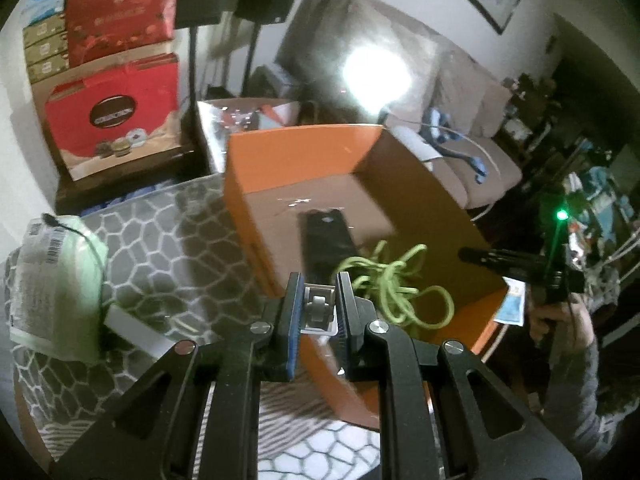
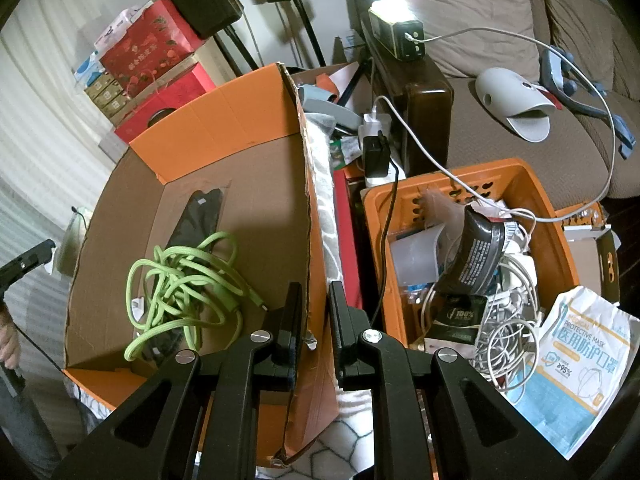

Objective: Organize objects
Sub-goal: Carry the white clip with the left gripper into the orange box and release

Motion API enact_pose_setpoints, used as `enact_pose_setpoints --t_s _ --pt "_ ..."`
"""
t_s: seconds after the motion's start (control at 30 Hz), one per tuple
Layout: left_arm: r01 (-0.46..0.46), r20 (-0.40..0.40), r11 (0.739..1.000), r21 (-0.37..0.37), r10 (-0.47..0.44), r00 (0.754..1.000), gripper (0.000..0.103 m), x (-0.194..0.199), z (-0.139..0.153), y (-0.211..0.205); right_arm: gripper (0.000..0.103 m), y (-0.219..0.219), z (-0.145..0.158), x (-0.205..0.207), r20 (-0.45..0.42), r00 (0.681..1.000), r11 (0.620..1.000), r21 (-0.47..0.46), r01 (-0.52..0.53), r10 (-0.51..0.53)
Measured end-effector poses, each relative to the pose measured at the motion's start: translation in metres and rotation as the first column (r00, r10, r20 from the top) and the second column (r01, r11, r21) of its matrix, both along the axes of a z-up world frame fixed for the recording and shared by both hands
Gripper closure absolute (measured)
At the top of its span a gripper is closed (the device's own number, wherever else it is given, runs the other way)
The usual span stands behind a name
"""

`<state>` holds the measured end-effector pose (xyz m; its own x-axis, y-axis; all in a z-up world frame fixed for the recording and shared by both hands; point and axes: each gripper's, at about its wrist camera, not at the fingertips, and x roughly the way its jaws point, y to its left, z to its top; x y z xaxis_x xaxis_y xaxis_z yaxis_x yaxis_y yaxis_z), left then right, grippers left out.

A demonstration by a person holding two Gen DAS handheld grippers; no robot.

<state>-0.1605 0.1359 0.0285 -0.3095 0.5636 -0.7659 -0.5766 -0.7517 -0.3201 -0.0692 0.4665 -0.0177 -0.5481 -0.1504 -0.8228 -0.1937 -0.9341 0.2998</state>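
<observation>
A grey cloth with a white honeycomb pattern (image 1: 168, 240) covers the surface. On it stands an open orange cardboard box (image 1: 280, 160), brown inside. Near the box on the cloth lies a pale green packet (image 1: 52, 276) with a barcode label, and a flat white box (image 1: 136, 330) sits just beside the packet, partly under it.
</observation>
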Motion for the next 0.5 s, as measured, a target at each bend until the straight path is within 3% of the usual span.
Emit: enact_pose_setpoints --t_s 0.27,0.5 --pt "0.063 0.02 0.998 0.0 -0.063 0.998 0.088 0.016 -0.009 0.031 0.091 -0.001 0.0 -0.001 0.0 1.0 1.0 0.0 0.0 0.0" --pt "0.108 0.027 0.992 -0.062 -0.107 0.994 0.088 0.027 -0.025 0.054 0.091 -0.002 0.0 -0.001 0.0 1.0 1.0 0.001 0.0 0.0"
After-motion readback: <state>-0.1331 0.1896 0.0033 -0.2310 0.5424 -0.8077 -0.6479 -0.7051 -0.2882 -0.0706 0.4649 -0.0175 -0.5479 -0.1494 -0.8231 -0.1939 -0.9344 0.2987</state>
